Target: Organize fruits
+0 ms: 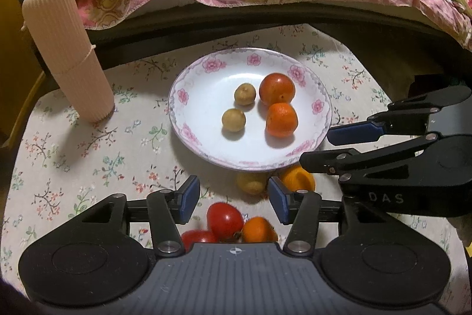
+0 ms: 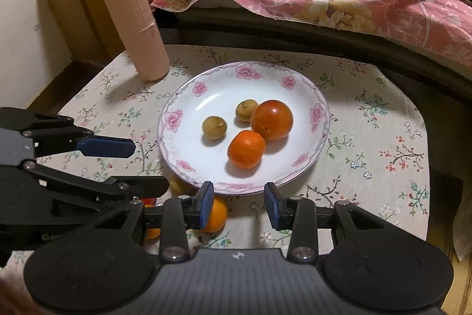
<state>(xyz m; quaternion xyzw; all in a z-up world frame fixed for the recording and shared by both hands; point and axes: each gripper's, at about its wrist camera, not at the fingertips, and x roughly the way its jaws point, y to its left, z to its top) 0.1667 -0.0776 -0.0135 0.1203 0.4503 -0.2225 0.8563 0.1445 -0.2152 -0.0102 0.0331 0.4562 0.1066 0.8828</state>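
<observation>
left gripper (image 1: 233,198) jaws apart, empty | right gripper (image 2: 239,205) narrower, empty | tomato (image 1: 224,220) on cloth, 6 o'clock of plate (image 1: 188,114) | judged soft, smooth, bruisable; grip gently across middle

Two wrist cameras, both tilted down over the near table edge

Each looks along its own fingers, close in, toward the bed. The left sits left, the right sits right; both share the flowered plate (image 1: 183,96) (image 2: 177,120) and the ribbed pink cylinder (image 1: 67,49) (image 2: 135,25) at far left.
</observation>
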